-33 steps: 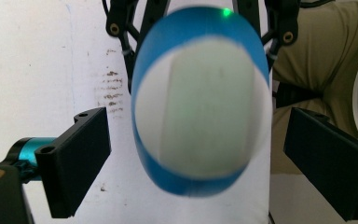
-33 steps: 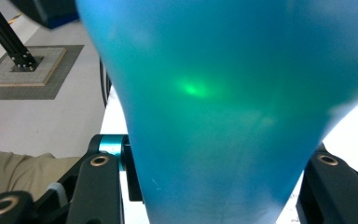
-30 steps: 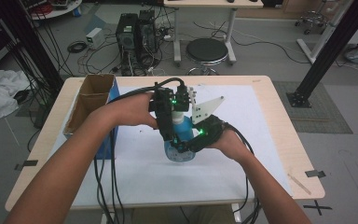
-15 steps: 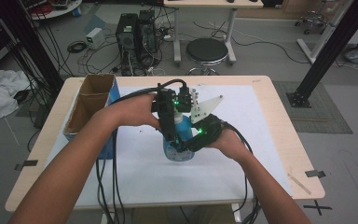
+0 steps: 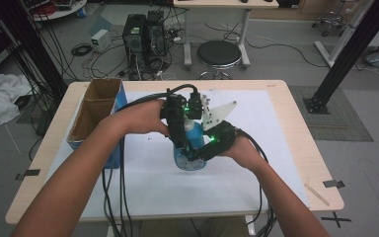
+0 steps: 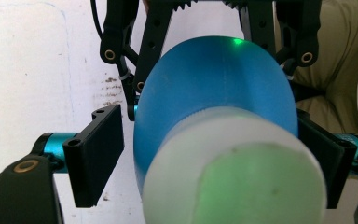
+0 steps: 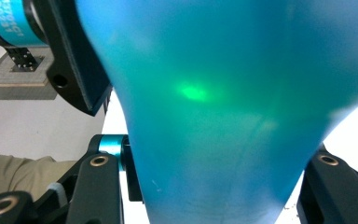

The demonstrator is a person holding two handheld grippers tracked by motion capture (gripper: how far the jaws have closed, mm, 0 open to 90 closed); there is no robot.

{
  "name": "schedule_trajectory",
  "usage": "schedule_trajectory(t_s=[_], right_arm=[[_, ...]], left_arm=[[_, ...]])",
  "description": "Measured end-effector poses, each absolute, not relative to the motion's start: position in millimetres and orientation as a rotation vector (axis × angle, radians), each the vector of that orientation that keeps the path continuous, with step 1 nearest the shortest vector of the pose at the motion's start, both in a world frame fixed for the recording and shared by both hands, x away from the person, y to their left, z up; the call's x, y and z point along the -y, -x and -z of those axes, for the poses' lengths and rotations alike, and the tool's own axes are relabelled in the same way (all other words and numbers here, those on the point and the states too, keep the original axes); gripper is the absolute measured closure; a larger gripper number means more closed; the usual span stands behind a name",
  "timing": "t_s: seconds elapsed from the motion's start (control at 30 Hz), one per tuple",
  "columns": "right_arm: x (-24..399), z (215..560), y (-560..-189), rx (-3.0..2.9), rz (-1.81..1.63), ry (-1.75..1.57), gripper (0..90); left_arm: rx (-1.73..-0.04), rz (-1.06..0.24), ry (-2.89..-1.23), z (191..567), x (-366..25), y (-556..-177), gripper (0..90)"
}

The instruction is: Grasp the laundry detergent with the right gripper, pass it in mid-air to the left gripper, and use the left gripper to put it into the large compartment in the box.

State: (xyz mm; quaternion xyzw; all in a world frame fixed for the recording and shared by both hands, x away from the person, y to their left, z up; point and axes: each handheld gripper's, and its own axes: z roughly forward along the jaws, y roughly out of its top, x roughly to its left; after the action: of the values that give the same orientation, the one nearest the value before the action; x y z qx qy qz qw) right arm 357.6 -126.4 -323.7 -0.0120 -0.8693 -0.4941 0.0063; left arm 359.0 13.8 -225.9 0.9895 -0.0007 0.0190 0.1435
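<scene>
Currently, right gripper (image 5: 197,157): clamped on the blue bottle's (image 5: 191,148) body.
Left gripper (image 6: 209,140): jaws just closing around the white cap (image 6: 235,172), one side not touching.

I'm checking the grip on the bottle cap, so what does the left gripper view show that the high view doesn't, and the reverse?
Left gripper view: the translucent blue plastic bottle's white cap sits between the left hand-held gripper pads, which have just been closing, with a gap at the left pad.

High view: the brown cardboard box and the wooden table.

Both: the bottle and the right hand-held gripper on its body.
</scene>
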Motion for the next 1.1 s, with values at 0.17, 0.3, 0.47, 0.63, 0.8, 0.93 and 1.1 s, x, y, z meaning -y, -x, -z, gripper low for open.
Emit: schedule_trajectory(t_s=[0.17, 0.3, 0.47, 0.63, 0.8, 0.93, 1.1], right_arm=[[125.9, 324.0, -356.6, 2.721, 1.542, 0.038, 45.7], [125.4, 324.2, -356.6, 2.725, 1.541, 0.037, 45.7], [124.8, 324.3, -356.5, 2.725, 1.544, 0.033, 45.7], [124.3, 324.2, -355.6, 2.725, 1.543, 0.030, 45.6], [124.6, 323.7, -355.1, 2.724, 1.545, 0.029, 45.7], [125.2, 323.8, -355.0, 2.723, 1.542, 0.035, 45.7], [125.3, 324.0, -354.9, 2.724, 1.539, 0.035, 45.7]], left_arm=[[0.019, -0.049, -2.845, 225.7, -13.4, -358.3, 22.1], [0.028, -0.054, -2.844, 225.3, -12.9, -357.5, 22.1], [0.038, -0.057, -2.838, 224.8, -13.6, -356.8, 26.6], [0.037, -0.055, -2.837, 225.4, -14.2, -356.8, 29.7], [0.044, -0.052, -2.835, 225.6, -14.6, -356.2, 32.5], [0.049, -0.049, -2.831, 225.3, -14.6, -355.1, 35.9], [0.056, -0.047, -2.825, 225.8, -15.2, -354.2, 37.6]])
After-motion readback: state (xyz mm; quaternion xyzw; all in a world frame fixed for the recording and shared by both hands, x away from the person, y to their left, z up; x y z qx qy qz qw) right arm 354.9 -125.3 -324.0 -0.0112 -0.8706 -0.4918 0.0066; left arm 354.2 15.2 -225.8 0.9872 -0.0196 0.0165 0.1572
